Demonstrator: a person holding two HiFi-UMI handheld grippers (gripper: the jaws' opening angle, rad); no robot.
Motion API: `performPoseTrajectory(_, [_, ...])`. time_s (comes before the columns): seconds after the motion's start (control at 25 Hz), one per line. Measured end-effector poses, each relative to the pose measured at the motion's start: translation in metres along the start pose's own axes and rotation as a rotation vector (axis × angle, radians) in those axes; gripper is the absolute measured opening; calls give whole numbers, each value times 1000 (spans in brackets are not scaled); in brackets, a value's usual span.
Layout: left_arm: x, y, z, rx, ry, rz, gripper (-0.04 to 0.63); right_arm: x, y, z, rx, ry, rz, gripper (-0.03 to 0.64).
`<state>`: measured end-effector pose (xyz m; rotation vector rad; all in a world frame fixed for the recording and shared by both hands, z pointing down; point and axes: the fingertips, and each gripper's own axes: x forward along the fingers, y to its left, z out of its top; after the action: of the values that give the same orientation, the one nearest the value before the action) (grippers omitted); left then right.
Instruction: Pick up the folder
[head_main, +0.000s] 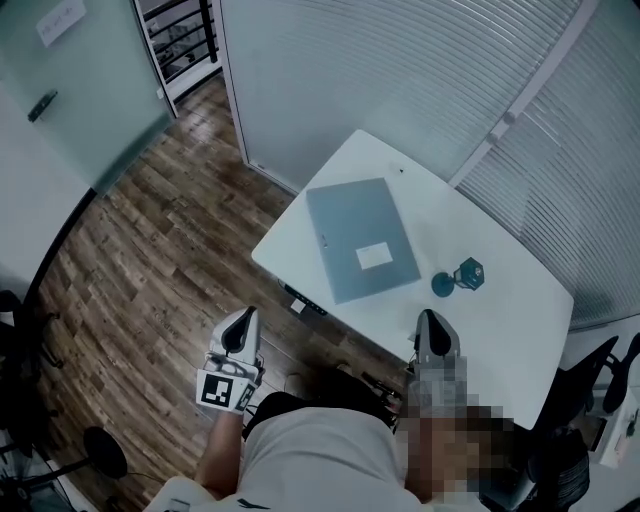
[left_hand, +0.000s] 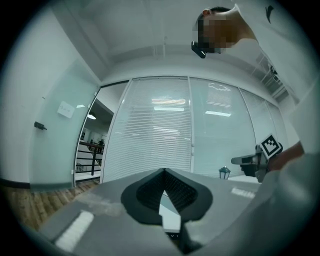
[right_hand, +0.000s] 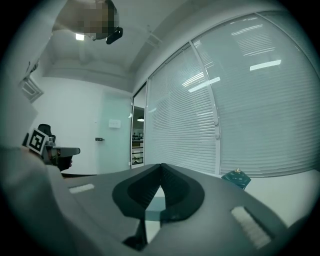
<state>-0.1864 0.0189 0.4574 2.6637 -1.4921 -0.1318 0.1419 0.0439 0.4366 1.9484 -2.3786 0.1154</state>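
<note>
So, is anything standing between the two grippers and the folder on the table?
Nothing visible does. The folder lies flat on the white table, open to the left gripper and the right gripper, both shut. A small teal ornament stands to the folder's right, apart from it, beside the right gripper's path.

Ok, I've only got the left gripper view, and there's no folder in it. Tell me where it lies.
Observer: The grey folder lies flat on the white table, with its white label facing up.
Operator: Give me the right gripper's state.
Observer: The right gripper is shut and empty.
Operator: Say what's beside the folder.
Observer: A small teal lantern stands to the folder's right, apart from it.
</note>
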Motion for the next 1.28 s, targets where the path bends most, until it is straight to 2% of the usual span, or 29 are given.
performPoseTrajectory(0.28, [36, 8, -2, 19, 11, 54, 0, 35, -24, -1, -47, 26, 42, 0])
performPoseTrajectory(0.72, [83, -20, 1, 36, 20, 128, 0, 74, -59, -5, -28, 45, 173, 0])
performPoseTrajectory(0.92, [95, -25, 3, 65, 57, 113, 0, 86, -69, -6, -5, 47, 182, 0])
performPoseTrajectory(1.28, [118, -11, -3, 64, 56, 75, 0, 102, -74, -23, 4, 68, 139, 0])
